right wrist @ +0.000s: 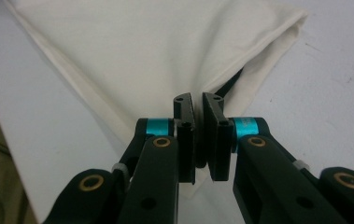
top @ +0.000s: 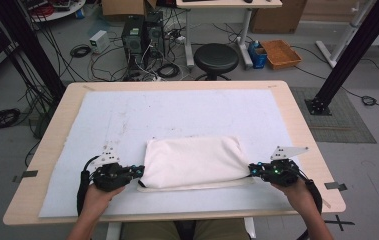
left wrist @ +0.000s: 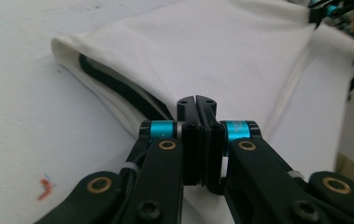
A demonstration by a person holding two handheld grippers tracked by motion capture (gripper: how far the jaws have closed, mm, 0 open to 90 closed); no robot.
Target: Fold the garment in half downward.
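Observation:
A white folded cloth (top: 192, 162) lies on the pale mat (top: 127, 115), near the table's front edge. Dark trim (left wrist: 118, 86) shows inside its open layers at the side. My left gripper (top: 139, 171) is at the cloth's left near corner. In the left gripper view the jaws (left wrist: 196, 101) are pressed together on the cloth (left wrist: 202, 51). My right gripper (top: 252, 170) is at the right near corner, and its jaws (right wrist: 197, 100) pinch the cloth's edge (right wrist: 142, 46). The other gripper (left wrist: 333, 9) shows at the far end of the cloth.
The wooden table (top: 297, 125) carries just the mat and cloth. Behind it on the floor stand a black stool (top: 216, 57), computer towers (top: 142, 35), loose cables (top: 2, 117) and an orange crate (top: 280, 53). Black frame posts (top: 347, 55) rise at both sides.

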